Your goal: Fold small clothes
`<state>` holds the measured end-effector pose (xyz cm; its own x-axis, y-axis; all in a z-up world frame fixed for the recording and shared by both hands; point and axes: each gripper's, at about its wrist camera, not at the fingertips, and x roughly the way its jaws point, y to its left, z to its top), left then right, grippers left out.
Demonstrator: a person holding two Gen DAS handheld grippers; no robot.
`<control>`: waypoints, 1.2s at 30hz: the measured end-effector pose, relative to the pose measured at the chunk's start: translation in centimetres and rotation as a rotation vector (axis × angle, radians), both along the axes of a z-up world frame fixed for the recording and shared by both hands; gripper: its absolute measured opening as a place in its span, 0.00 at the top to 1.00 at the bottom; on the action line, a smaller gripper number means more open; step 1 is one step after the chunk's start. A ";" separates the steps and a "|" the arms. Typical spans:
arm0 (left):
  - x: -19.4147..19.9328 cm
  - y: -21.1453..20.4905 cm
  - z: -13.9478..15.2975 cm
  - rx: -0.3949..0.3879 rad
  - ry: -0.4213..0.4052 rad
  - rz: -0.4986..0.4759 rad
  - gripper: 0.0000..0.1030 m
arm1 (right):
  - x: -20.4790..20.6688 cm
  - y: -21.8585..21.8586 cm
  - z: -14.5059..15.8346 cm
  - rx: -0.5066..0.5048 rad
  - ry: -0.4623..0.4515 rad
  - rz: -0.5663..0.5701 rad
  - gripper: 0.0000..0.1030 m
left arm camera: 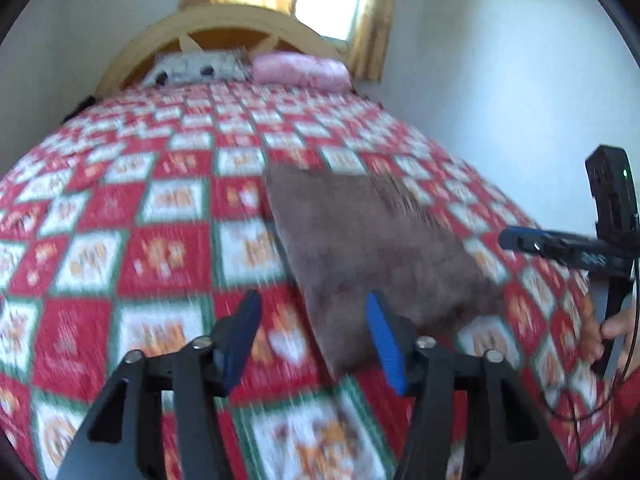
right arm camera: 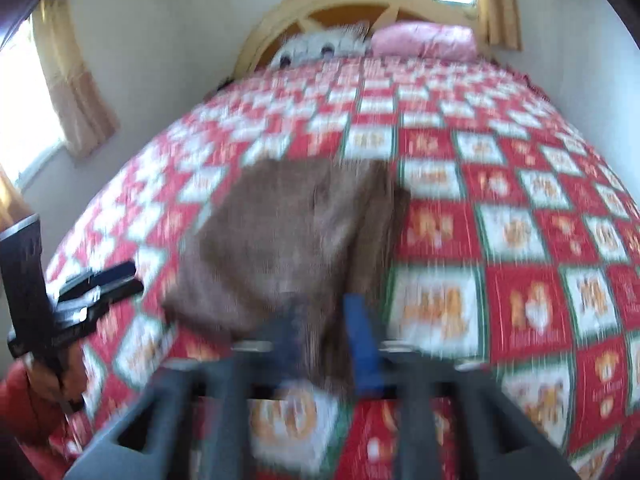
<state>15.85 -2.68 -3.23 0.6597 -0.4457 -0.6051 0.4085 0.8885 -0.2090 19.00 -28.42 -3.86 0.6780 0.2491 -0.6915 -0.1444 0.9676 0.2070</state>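
Observation:
A brown folded cloth (left arm camera: 372,240) (right arm camera: 296,232) lies flat as a long rectangle on the red, white and green checked quilt (left arm camera: 160,260) (right arm camera: 500,240). My left gripper (left arm camera: 314,336) hovers open over the cloth's near left corner, and nothing sits between its blue pads. In the blurred right wrist view my right gripper (right arm camera: 326,340) stands open over the cloth's near edge; the cloth shows in the gap and lies flat on the quilt. Each gripper also shows from the side in the other's view: the right gripper (left arm camera: 516,238) and the left gripper (right arm camera: 116,276).
The quilt covers the whole bed. A pink pillow (left arm camera: 300,68) and a white patterned one (left arm camera: 196,68) lean against the wooden headboard (left arm camera: 224,20). White walls run close along both sides. A hand (left arm camera: 616,328) and a red sleeve (right arm camera: 20,400) show at the edges.

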 end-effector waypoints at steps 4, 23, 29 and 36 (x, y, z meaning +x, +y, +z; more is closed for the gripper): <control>4.0 -1.2 0.5 0.011 0.007 0.061 0.44 | 4.5 0.5 0.2 0.043 -0.065 -0.028 0.20; 8.4 -4.7 -5.5 0.104 0.146 0.199 0.04 | 7.9 -0.2 -7.1 -0.083 0.019 -0.153 0.95; 7.6 -5.2 -5.2 0.156 0.102 0.228 0.04 | 7.0 -0.2 -6.0 -0.096 -0.016 -0.195 0.89; 7.8 -5.1 -5.3 0.157 0.100 0.232 0.04 | 3.1 2.9 -3.5 -0.101 -0.098 -0.139 0.88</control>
